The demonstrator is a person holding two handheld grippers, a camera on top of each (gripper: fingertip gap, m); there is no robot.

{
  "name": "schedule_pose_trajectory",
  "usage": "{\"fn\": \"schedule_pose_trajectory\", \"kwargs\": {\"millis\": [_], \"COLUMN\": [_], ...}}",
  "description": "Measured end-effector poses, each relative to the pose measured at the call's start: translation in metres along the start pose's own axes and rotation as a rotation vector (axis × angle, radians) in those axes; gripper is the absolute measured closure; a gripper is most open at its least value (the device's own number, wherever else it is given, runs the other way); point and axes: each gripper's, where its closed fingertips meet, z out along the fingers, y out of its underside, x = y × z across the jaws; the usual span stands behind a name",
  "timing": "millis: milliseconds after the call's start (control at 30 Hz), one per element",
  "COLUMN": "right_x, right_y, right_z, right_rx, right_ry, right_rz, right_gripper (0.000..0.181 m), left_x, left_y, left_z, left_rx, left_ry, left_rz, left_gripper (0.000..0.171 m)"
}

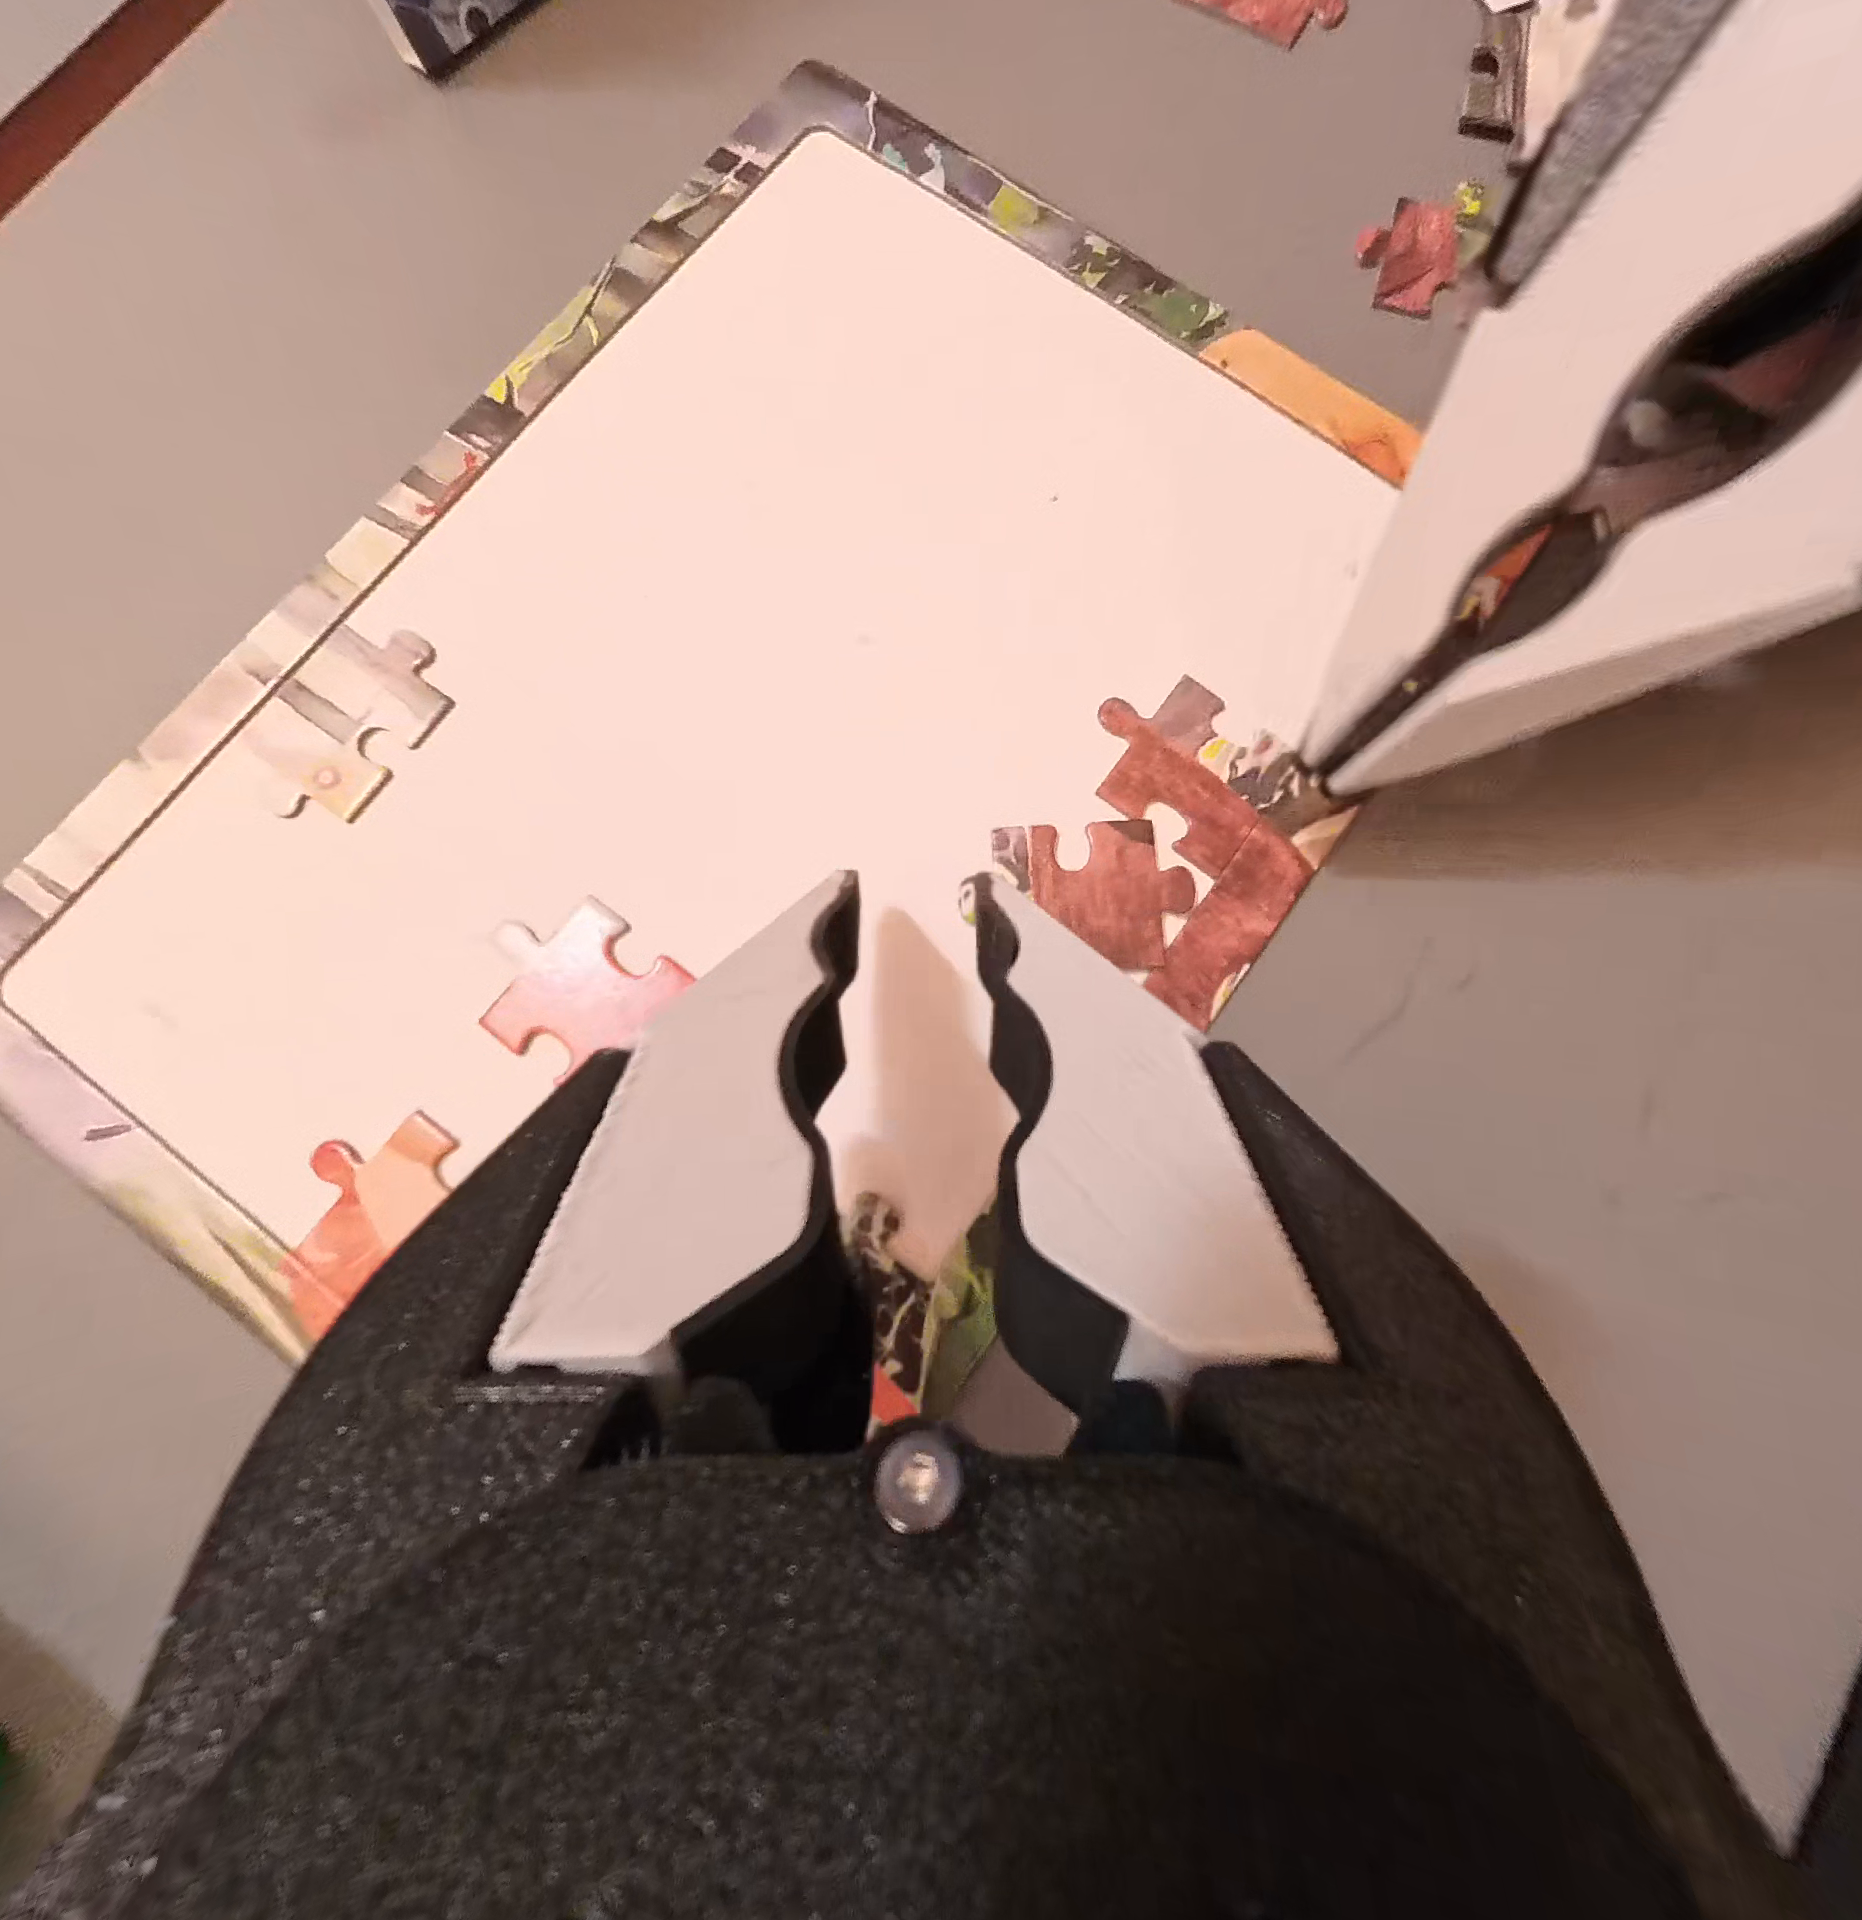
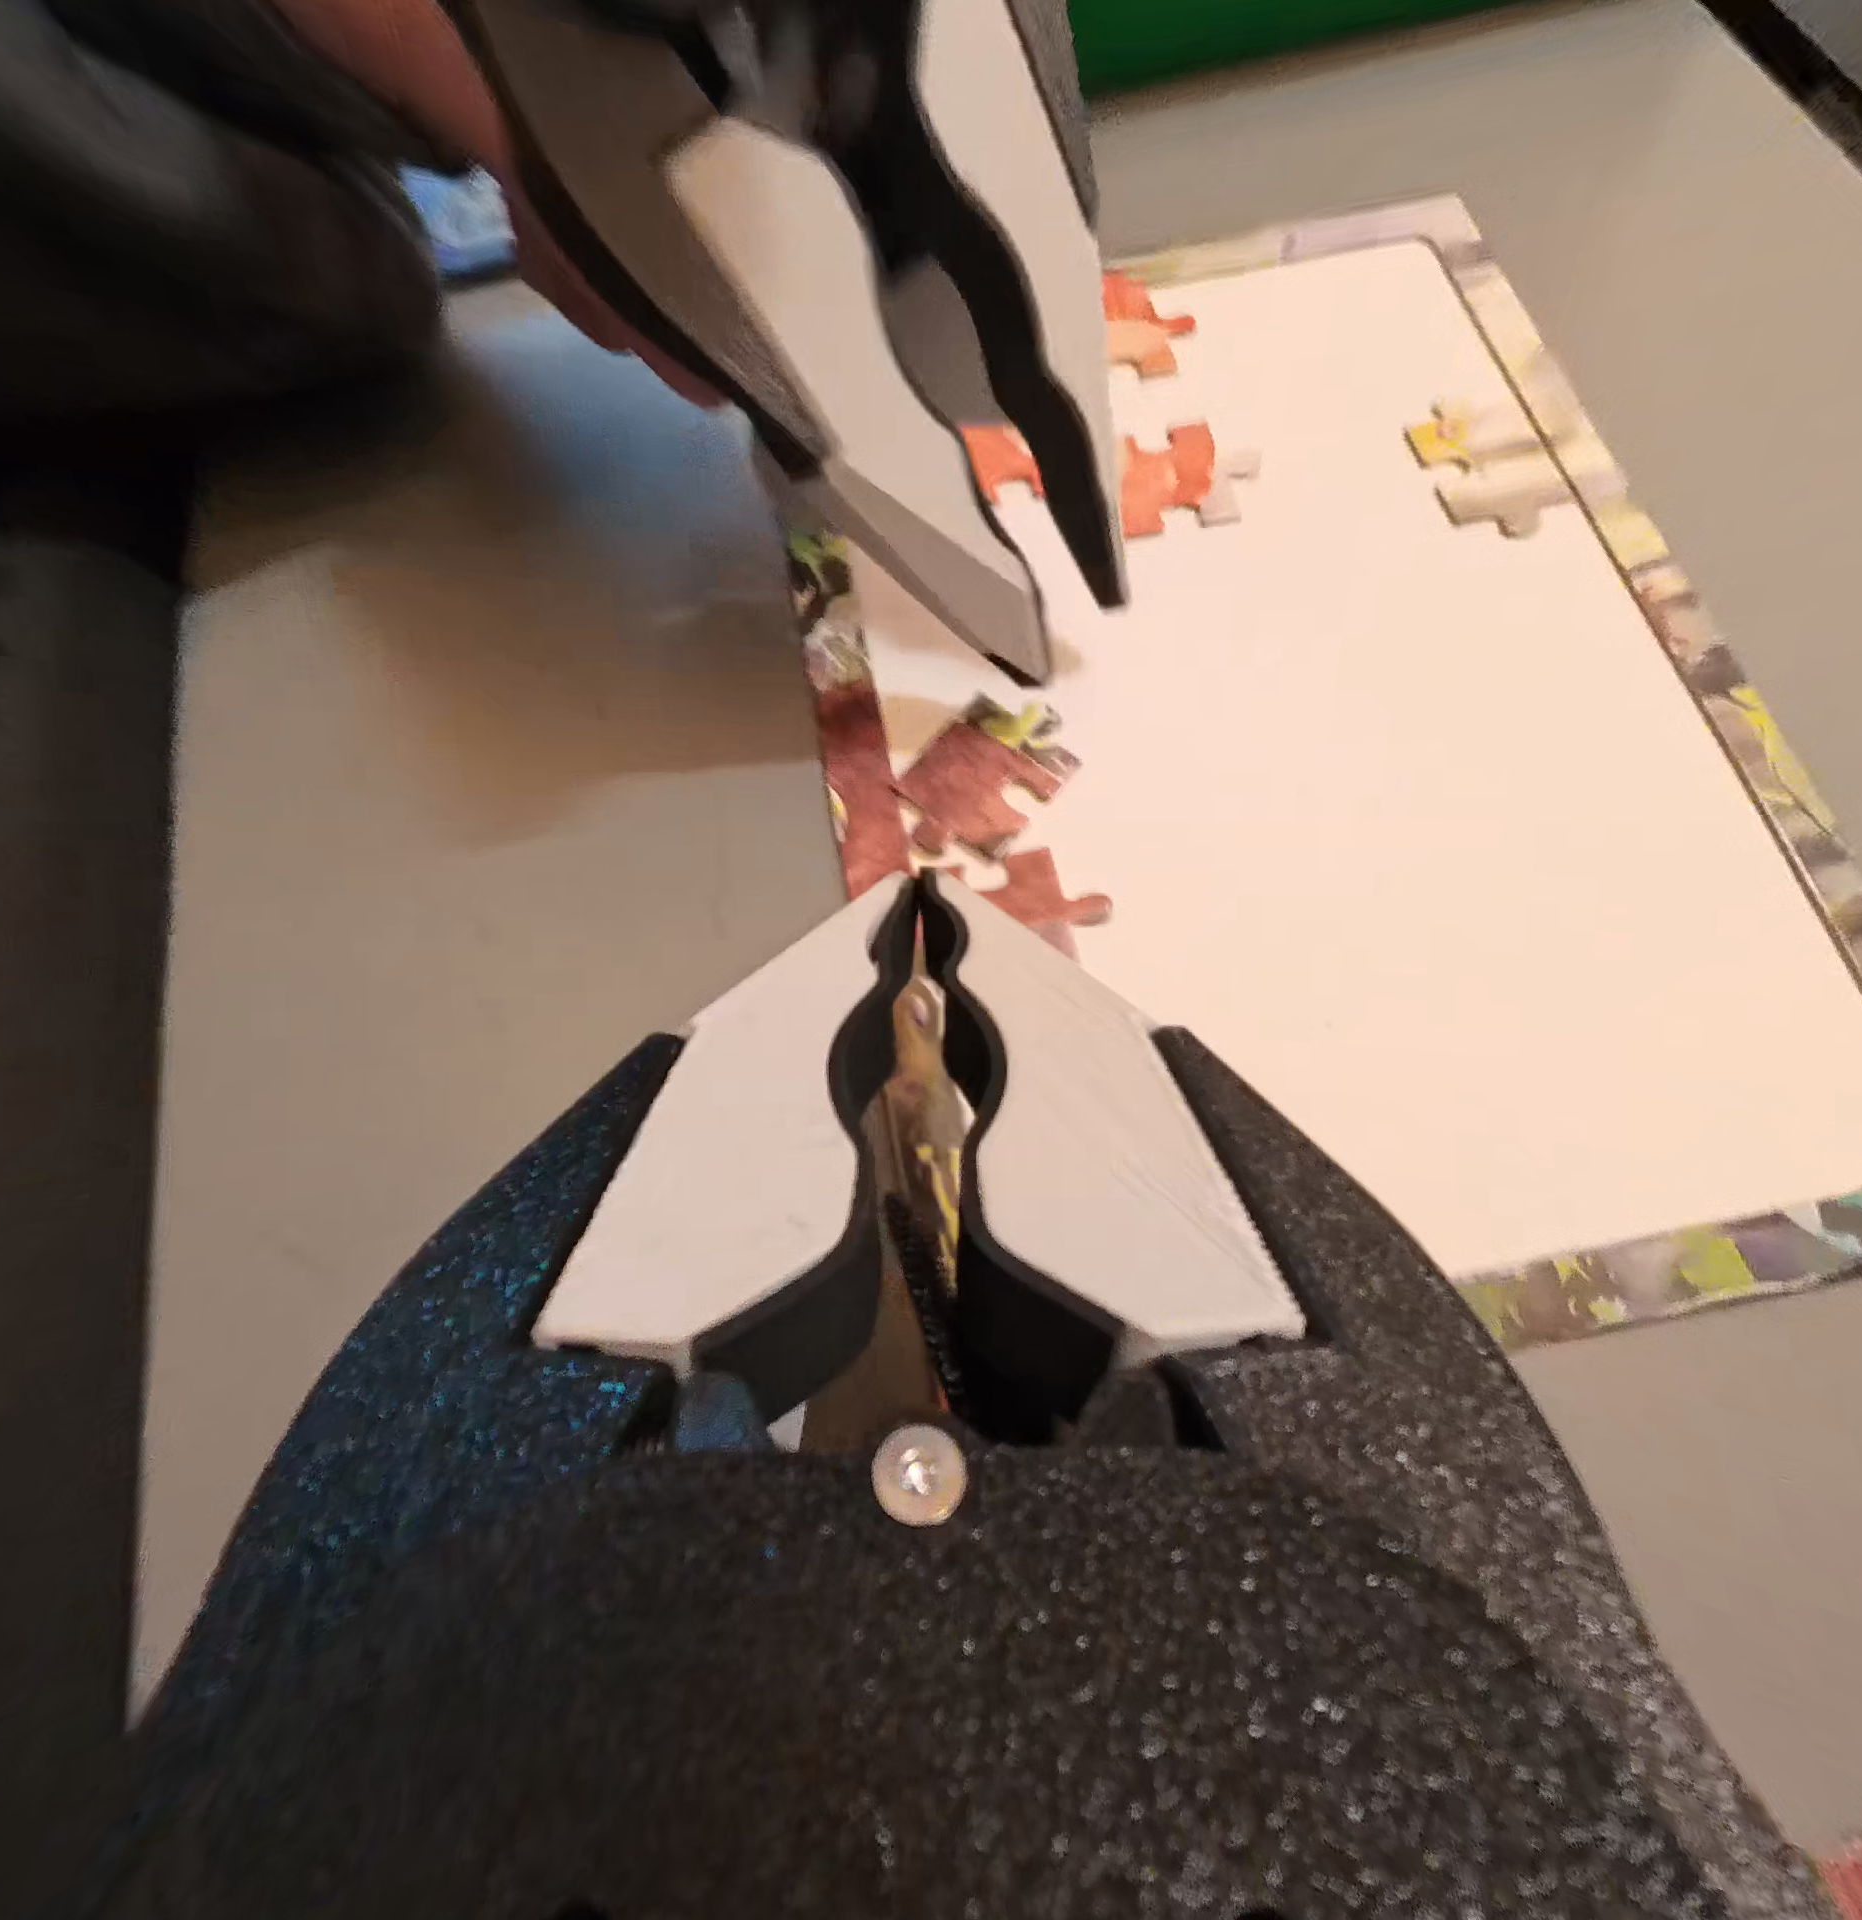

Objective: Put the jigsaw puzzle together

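Grey table (image 1: pixel 179 343) under a white puzzle tray (image 1: pixel 802 582) with a printed border. Left gripper (image 1: pixel 919 904) over the tray's near edge, fingers narrowly apart, holding nothing. Right gripper (image 2: pixel 919 881) pinched onto a puzzle piece (image 2: pixel 925 1049) — tips at the tray's corner, beside brown pieces (image 1: pixel 1166 831) already placed — more loose pieces (image 1: pixel 1415 255) beyond.

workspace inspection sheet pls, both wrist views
surface: grey table, brown edge at far left.
job's things: puzzle tray, mostly bare white; a few pieces along its edges; brown pieces at one corner, one tilted, not seated.
clutter: loose pieces off the tray; dark box at top edge.
grippers: left gripper open over the tray, holding nothing; right gripper shut, tips at the brown corner; a piece between its fingers cannot be told.
cables: nothing seen.
surroundings: green thing beyond the table; a person's hand.
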Motion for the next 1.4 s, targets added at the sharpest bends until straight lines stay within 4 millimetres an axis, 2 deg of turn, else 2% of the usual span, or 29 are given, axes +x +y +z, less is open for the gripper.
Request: {"fn": "schedule_pose_trajectory", "kwargs": {"millis": [133, 267, 633, 733, 767, 833, 867, 933, 1067, 1133, 1200, 1400], "right_x": [-0.005, -0.006, 0.002, 0.006, 0.009, 0.017, 0.023, 0.033, 0.03, 0.027, 0.022, 0.016], "right_y": [0.0, 0.005, 0.004, 0.001, 0.002, 0.006, 0.012, 0.024, 0.026, 0.024, 0.023, 0.016], "right_z": [0.02, 0.035, 0.032, 0.024, 0.017, 0.003, -0.001, -0.004, 0.005, 0.007, 0.008, 0.007], "right_rx": [-0.041, -0.105, -0.089, -0.067, -0.062, -0.058, -0.079, -0.113, -0.106, -0.108, -0.109, -0.081], "right_ry": [-0.009, 0.012, 0.032, 0.027, 0.022, 0.029, 0.047, 0.079, 0.04, 0.03, 0.007, -0.019], "right_rz": [0.015, -0.009, 0.016, 0.039, 0.052, 0.07, 0.078, 0.078, 0.085, 0.062, 0.035, -0.002], "right_gripper": [0.181, 0.181, 0.181, 0.181, 0.179, 0.159, 0.149, 0.143, 0.148, 0.152, 0.16, 0.158], "left_x": [-0.006, -0.003, 0.006, 0.002, 0.001, 0.009, 0.012, 0.018, 0.024, 0.031, 0.033, 0.033], "left_y": [-0.003, 0.0, 0.019, 0.023, 0.022, 0.017, 0.015, 0.014, 0.012, 0.013, 0.013, 0.014], "left_z": [0.01, 0.014, 0.002, -0.006, -0.01, -0.013, -0.013, -0.007, 0.002, 0.003, 0.003, 0.001], "left_rx": [0.021, 0.0, -0.038, -0.063, -0.053, -0.03, -0.025, -0.036, -0.038, -0.024, -0.008, -0.003], "left_ry": [-0.042, -0.032, -0.014, -0.048, -0.055, -0.002, 0.021, 0.078, 0.18, 0.215, 0.214, 0.188], "left_rz": [-0.012, -0.009, 0.037, 0.067, 0.074, 0.096, 0.116, 0.158, 0.157, 0.164, 0.159, 0.139], "left_gripper": [0.17, 0.171, 0.171, 0.171, 0.169, 0.139, 0.136, 0.134, 0.135, 0.143, 0.145, 0.151]}}
